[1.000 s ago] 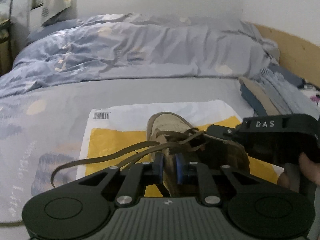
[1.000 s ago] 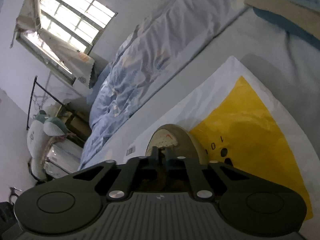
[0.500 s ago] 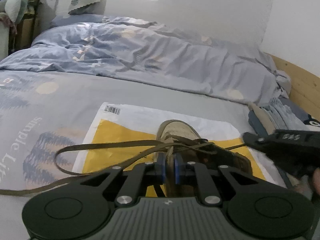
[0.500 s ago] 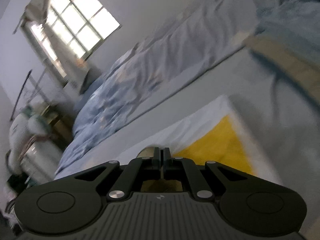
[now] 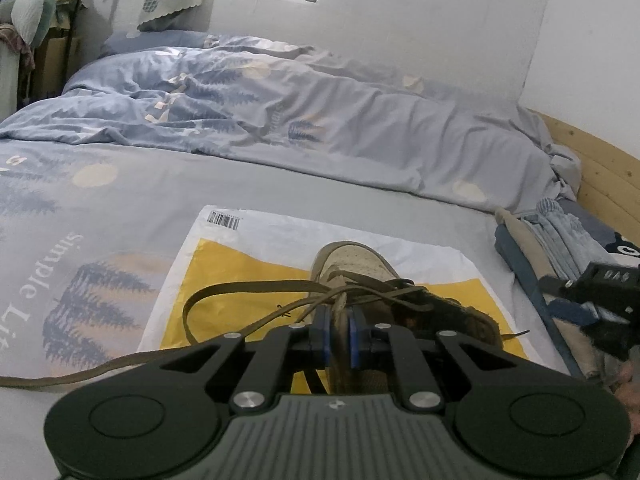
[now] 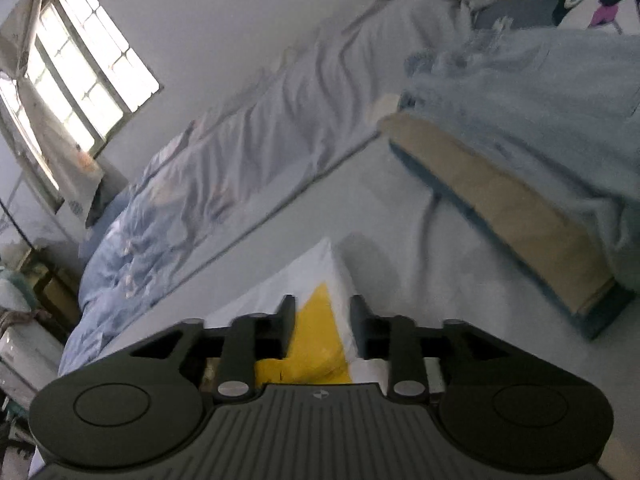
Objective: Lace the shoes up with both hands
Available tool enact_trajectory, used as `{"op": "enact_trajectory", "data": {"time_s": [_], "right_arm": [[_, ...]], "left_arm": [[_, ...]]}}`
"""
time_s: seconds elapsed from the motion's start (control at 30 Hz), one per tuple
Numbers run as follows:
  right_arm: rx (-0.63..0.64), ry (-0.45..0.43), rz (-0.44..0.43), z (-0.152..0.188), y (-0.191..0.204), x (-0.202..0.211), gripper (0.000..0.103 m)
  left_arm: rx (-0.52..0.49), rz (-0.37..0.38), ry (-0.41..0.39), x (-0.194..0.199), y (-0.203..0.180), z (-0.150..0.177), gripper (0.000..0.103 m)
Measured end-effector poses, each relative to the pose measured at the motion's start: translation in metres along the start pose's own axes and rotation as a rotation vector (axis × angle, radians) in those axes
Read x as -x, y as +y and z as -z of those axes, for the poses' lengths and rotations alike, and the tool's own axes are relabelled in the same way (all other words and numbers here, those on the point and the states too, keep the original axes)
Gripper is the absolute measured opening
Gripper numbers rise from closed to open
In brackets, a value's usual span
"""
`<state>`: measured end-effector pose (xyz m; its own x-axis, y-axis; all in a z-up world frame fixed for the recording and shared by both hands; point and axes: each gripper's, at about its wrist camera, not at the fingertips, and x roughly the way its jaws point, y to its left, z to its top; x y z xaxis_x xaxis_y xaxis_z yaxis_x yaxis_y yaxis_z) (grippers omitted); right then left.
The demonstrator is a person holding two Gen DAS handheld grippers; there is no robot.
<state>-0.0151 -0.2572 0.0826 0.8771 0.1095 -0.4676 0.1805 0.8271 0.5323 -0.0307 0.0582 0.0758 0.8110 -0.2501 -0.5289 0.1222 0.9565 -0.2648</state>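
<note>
Pinching the tan tongue of the shoe (image 5: 360, 268) between its blue pads, the left gripper (image 5: 339, 334) is seen at lower centre of the left wrist view. The shoe lies on a yellow-and-white mailer bag (image 5: 248, 264) spread over the bed sheet (image 5: 120, 200), its brown laces (image 5: 248, 292) looped loosely toward the left. The right gripper (image 6: 322, 326) has just been opening; its jaws are parted with nothing between them, above the bag's corner.

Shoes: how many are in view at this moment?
1. A tan shoe sits on the yellow-and-white mailer bag on the bed, its side clamped by the left gripper. The right wrist view shows none; a second may lie out of frame.
</note>
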Motion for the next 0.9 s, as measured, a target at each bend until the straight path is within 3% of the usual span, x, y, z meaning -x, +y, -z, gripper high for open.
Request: {"op": "enact_trajectory", "data": {"time_s": [0.07,0.13,0.23,0.33,0.47,0.67,0.9], "right_arm": [[-0.004,-0.029,-0.013,-0.003,0.004,0.007,0.034],[-0.048,-0.016,-0.080,-0.001,0.009,0.013,0.034],[-0.071,0.067,-0.204,0.012,0.025,0.012,0.035],[-0.089,0.164,-0.266,0.029,0.036,0.004,0.035],[-0.178,0.248,-0.276,0.044,0.032,-0.009,0.035],[-0.342,0.271,-0.278,0.051,0.014,-0.037,0.035],[-0.361,0.241,-0.293,0.054,0.021,-0.052,0.035]], "left_arm": [[0.004,0.000,-0.001,0.000,-0.002,0.001,0.009],[0.005,0.000,-0.001,0.000,-0.003,0.001,0.010],[0.006,0.001,-0.001,0.001,-0.003,0.001,0.010],[0.003,0.001,-0.002,0.001,-0.004,0.001,0.010],[0.006,0.006,-0.001,0.001,-0.002,0.000,0.010],[0.008,0.007,-0.002,0.001,-0.002,0.001,0.009],[0.007,0.005,-0.004,0.000,-0.002,0.001,0.009]]}}
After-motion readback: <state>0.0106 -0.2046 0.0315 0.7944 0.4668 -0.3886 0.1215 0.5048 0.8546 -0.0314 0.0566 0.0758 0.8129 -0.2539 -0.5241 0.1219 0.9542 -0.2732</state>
